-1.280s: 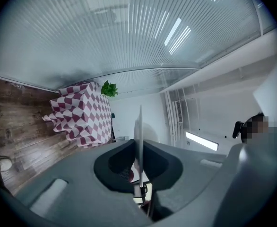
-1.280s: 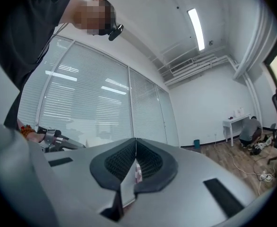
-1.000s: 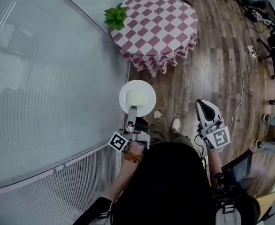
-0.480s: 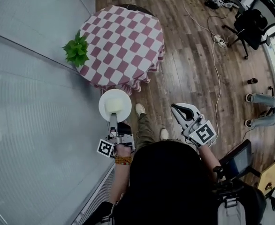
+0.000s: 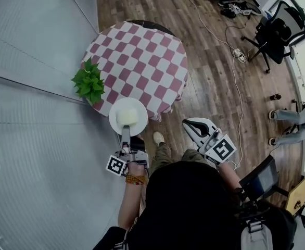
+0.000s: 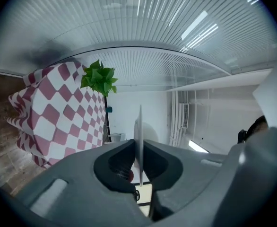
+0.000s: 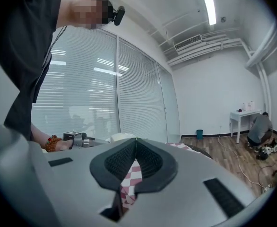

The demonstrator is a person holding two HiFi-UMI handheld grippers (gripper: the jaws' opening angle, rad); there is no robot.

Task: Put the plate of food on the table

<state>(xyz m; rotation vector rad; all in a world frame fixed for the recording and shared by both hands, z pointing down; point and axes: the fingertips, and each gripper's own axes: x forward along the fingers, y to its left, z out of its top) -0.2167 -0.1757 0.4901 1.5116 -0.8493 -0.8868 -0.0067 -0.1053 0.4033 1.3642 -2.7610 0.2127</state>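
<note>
A white plate (image 5: 128, 116) with a pale lump of food (image 5: 126, 117) hangs level over the near edge of the round table (image 5: 142, 56), which has a red-and-white checked cloth. My left gripper (image 5: 125, 131) is shut on the plate's near rim. In the left gripper view the plate (image 6: 139, 126) shows edge-on, pinched between the jaws of the left gripper (image 6: 139, 145), and the table (image 6: 58, 112) lies to the left. My right gripper (image 5: 189, 124) is shut and empty, held over the floor to the right of the table. In its own view the right gripper (image 7: 136, 141) has its pads pressed together.
A green potted plant (image 5: 89, 85) stands on the table's left edge, close to the plate. A glass wall with blinds (image 5: 33, 113) runs along the left. An office chair (image 5: 275, 33) and cables (image 5: 236, 51) are on the wood floor; a person (image 5: 293, 124) crouches at the right.
The person has walked up to the table. The plate, still in the left gripper, went from over the floor to over the table's near edge. The right gripper stayed shut.
</note>
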